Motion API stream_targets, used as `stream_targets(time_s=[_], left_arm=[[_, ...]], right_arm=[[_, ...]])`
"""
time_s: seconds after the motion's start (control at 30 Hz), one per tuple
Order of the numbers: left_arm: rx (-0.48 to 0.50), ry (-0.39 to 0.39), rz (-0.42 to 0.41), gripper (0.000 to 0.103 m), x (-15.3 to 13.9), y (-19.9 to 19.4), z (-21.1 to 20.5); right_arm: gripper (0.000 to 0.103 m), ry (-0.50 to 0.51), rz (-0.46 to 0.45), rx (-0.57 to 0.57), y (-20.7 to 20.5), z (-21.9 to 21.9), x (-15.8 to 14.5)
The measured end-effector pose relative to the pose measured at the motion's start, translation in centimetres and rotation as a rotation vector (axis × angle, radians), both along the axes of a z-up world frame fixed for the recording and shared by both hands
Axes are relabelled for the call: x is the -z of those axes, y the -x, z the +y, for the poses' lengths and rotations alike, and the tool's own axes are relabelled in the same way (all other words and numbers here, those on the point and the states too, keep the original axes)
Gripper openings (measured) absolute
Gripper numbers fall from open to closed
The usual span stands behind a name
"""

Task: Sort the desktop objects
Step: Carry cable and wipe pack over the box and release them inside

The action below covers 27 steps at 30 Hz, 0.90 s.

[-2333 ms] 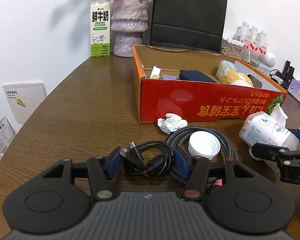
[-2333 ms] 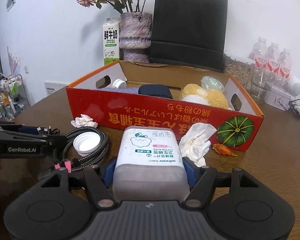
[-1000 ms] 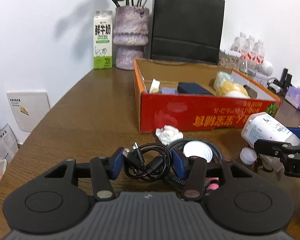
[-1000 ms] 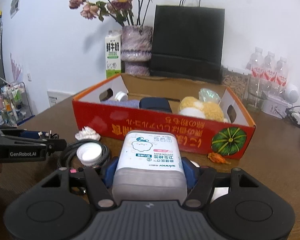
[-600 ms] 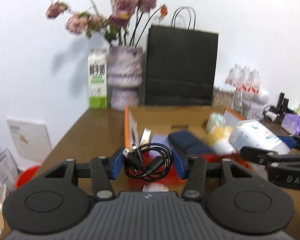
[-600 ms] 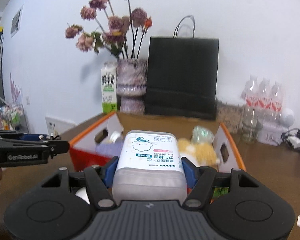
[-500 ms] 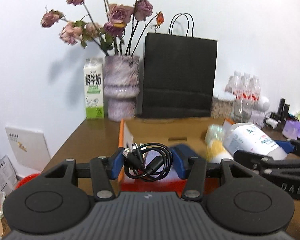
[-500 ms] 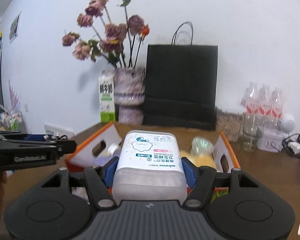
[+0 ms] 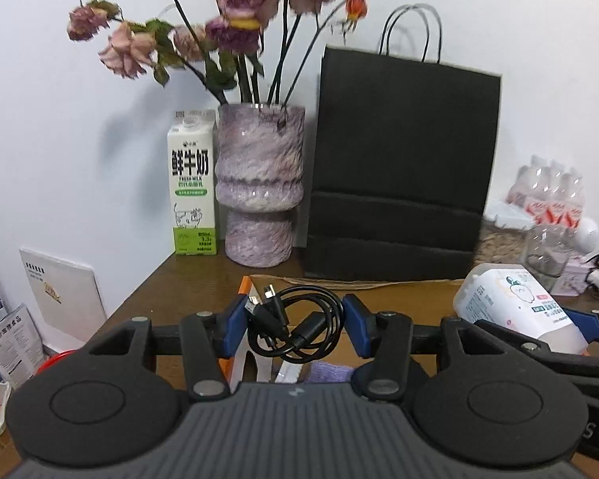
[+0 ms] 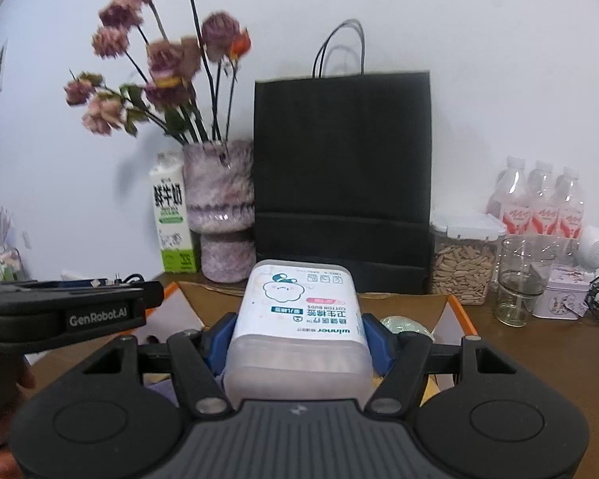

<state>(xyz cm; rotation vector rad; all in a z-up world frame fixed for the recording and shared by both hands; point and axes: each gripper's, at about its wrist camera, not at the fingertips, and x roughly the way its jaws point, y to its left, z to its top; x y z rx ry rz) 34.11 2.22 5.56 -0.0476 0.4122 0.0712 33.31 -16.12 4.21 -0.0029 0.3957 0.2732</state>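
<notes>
Left wrist view looks forward and a little downward along the left tongs (image 9: 295, 329), whose two blue pads (image 9: 235, 329) pinch a coiled black cable (image 9: 297, 329) from either side; the coil hangs clear of the surface (image 9: 187, 283), above the near left corner of the orange-edged cardboard box (image 9: 245, 285). At the right edge of this view the right tongs (image 9: 539, 327) reach in at about the same height, carrying the white cotton-bud box (image 9: 511, 307) tilted on its side.

Right wrist view shows those right tongs (image 10: 297, 339) clenched on the cotton-bud box (image 10: 299, 319), blue pads (image 10: 375, 339) pressed against both of its sides, its label upside down toward the camera. It is held in the air over the open cardboard box (image 10: 457, 309), which lies just below and ahead. The left tongs (image 10: 72, 307) jut in from the left, level and roughly parallel, with part of a hand (image 10: 4, 399) visible beneath them.

Behind the box, against the white wall, stand a milk carton (image 9: 191, 183), a mottled purple vase (image 9: 259, 187) of dried roses and a black paper bag (image 9: 403, 175). Farther right on the surface are a jar of seeds (image 10: 465, 263), an empty glass (image 10: 521, 283) and a pack of water bottles (image 10: 539, 203).
</notes>
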Motion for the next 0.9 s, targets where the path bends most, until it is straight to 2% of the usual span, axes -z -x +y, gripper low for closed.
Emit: stream_targets(time_s=[0.33, 0.57, 0.6, 0.63, 0.7, 0.73, 0.8, 0.9], left_arm=[[-0.013, -0.078, 0.096, 0.052, 2.1, -3.2, -0.3], [-0.014, -0.081, 0.097, 0.054, 2.2, -3.0, -0.4], [-0.013, -0.084, 0.099, 0.063, 2.2, -3.0, -0.5], [-0.012, -0.088, 0.098, 0.076, 2.1, -2.9, -0.5], [-0.022, -0.103, 0.075, 0.092, 1.8, -2.6, -0.7], [-0.027, -0.115, 0.056, 0.103, 1.6, -2.4, -0.9], [-0.033, -0.126, 0.027, 0.103, 1.2, -2.1, -1.0], [-0.033, -0.134, 0.026, 0.103, 0.9, -1.9, -1.3]], right_arm=[[0.065, 0.072, 0.088, 0.001, -4.1, 0.7, 2.7], [0.065, 0.078, 0.097, -0.007, -4.0, 0.9, 2.9], [0.066, 0.08, 0.101, -0.011, -4.0, 0.9, 2.9], [0.067, 0.082, 0.102, -0.014, -3.9, 1.0, 2.9], [0.089, 0.079, 0.101, -0.005, -3.7, 0.9, 2.8], [0.092, 0.08, 0.093, 0.0, -3.5, 0.8, 2.7], [0.1, 0.088, 0.083, -0.004, -3.2, 0.7, 2.3], [0.103, 0.075, 0.075, -0.008, -2.7, 0.2, 1.8]])
